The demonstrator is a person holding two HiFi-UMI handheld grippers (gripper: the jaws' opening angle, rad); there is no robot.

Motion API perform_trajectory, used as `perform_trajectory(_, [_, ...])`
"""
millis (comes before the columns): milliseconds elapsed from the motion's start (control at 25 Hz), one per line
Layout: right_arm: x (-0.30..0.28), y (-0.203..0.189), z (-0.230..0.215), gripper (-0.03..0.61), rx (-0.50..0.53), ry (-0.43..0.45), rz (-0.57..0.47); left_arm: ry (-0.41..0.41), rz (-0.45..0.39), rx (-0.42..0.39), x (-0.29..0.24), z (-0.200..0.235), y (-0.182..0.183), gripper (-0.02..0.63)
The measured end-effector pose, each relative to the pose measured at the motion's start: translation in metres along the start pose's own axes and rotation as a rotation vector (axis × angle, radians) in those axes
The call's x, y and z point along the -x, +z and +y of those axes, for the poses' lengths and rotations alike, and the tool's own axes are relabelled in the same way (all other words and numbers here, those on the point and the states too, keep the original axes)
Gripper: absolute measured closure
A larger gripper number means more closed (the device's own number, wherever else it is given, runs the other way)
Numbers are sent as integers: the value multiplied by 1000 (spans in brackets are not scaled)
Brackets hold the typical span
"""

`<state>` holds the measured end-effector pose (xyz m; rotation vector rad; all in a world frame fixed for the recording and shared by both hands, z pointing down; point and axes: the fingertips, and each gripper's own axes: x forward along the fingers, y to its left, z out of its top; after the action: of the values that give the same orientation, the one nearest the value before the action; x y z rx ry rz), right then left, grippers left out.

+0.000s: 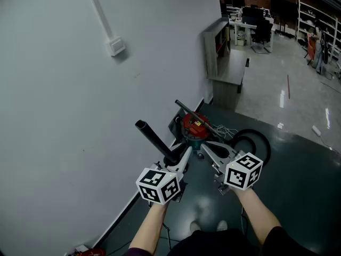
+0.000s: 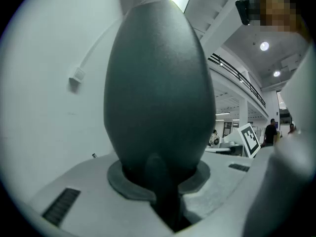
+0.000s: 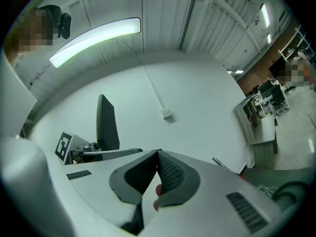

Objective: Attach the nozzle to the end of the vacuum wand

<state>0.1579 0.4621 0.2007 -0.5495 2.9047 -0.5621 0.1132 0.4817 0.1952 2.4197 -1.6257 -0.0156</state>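
In the head view my left gripper (image 1: 180,160) is shut on a black tube (image 1: 155,141) that slants up and to the left, its open end uppermost. In the left gripper view that black tube (image 2: 158,93) fills the middle, clamped between the pads of the left gripper (image 2: 160,177). My right gripper (image 1: 209,147) is close to the right of it, shut with nothing held. The right gripper view shows the right gripper (image 3: 158,168) with its pads pressed together, and the black tube (image 3: 107,123) standing to the left. A red vacuum cleaner (image 1: 195,126) sits on the floor beyond both grippers, with a thin rod (image 1: 193,114) across it.
A white wall (image 1: 80,89) runs along the left, with a cable duct and a small box (image 1: 117,47) on it. A black hose ring (image 1: 252,141) lies right of the vacuum. A grey cabinet (image 1: 224,63) stands farther back, desks and shelves beyond. My shoes (image 1: 209,227) show below.
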Motion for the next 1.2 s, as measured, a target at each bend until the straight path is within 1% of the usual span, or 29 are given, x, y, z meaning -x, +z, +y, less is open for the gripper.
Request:
perform_trajectory(360, [-16,-10,7,560,-12,-1,4,5,-4,31,14,23,-3,529])
perform_trajectory(520, [-27,-19,13,560,-46,8,-1,5,-7,32,23,37,-3,529])
perform_trajectory(880, [-50,-38,17,560,-50,-54,5,-24,22,53,38,76,-15,529])
perform_trajectory(1200, [-61,-53,-3,560,-69,-116,31,-56,58,93,22,102,-30,529])
